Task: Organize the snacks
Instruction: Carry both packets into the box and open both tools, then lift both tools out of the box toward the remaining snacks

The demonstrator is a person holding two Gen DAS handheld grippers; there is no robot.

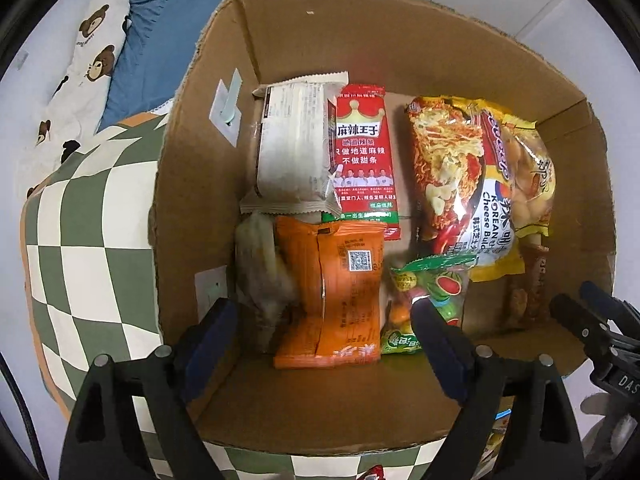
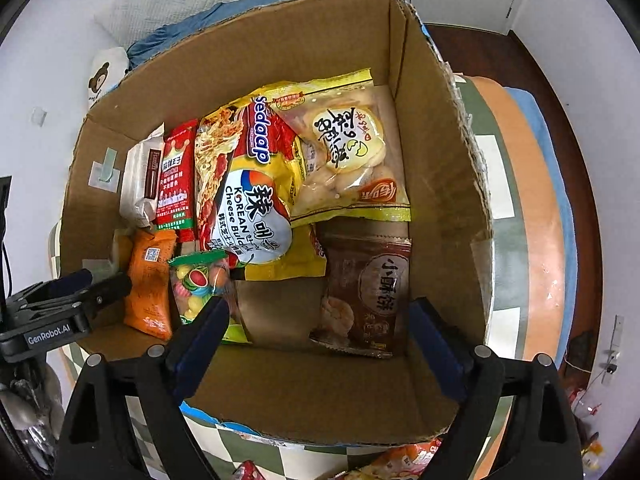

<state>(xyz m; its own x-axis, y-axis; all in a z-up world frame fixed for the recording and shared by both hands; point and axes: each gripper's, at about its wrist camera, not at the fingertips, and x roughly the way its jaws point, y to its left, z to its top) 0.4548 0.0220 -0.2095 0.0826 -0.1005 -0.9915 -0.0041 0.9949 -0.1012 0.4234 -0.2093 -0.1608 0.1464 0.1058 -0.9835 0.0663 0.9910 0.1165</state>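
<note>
An open cardboard box (image 1: 400, 52) holds several snack packs: a white pack (image 1: 294, 146), a red pack (image 1: 362, 160), an orange pack (image 1: 340, 300), a noodle pack (image 1: 460, 176), a candy bag (image 1: 432, 292). My left gripper (image 1: 324, 344) is open and empty above the near left of the box. The right wrist view shows the box (image 2: 280, 56) with a yellow rice-cracker bag (image 2: 348, 148), a brown biscuit pack (image 2: 368, 292), the noodle pack (image 2: 248, 184) and the orange pack (image 2: 150, 284). My right gripper (image 2: 316, 344) is open and empty over the near part of the box.
The box sits on a green-and-cream checkered blanket (image 1: 92, 240) on a bed with a blue sheet (image 1: 168, 40) and a bear-print pillow (image 1: 84, 76). More snack packs (image 2: 400, 460) lie in front of the box. A dark floor (image 2: 532, 64) lies to the right.
</note>
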